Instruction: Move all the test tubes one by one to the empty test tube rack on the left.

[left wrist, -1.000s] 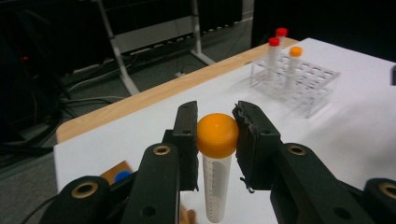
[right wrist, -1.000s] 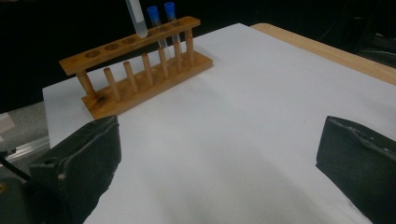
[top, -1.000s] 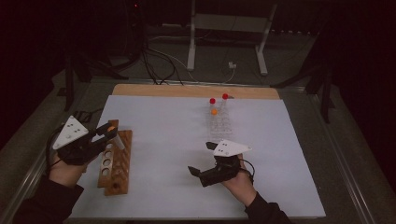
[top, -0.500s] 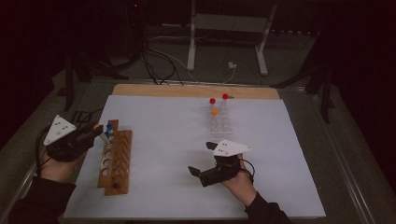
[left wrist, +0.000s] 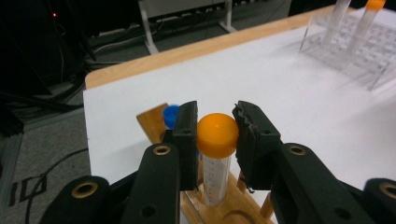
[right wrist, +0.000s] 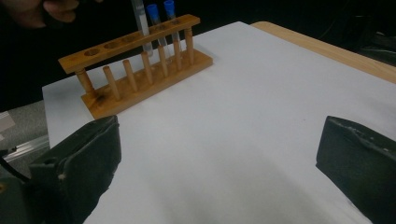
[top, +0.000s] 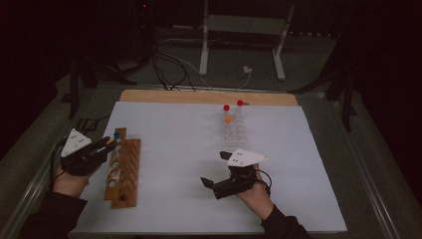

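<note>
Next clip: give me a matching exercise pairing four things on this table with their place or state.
Things:
1. orange-capped tube
2. wooden rack
3. clear rack
4. right tongs

Place or state:
A. open, nothing between the jaws
B. far middle of the white sheet, holding capped tubes
C. clamped in the left tongs
D. left side of the sheet, holding blue-capped tubes

Pairs: 1-C, 2-D, 3-B, 4-A

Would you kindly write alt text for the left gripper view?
The left gripper grips an orange-capped tube above a wooden rack, with a blue-capped tube just behind. Farther off, a clear rack stands on the white table.
</note>
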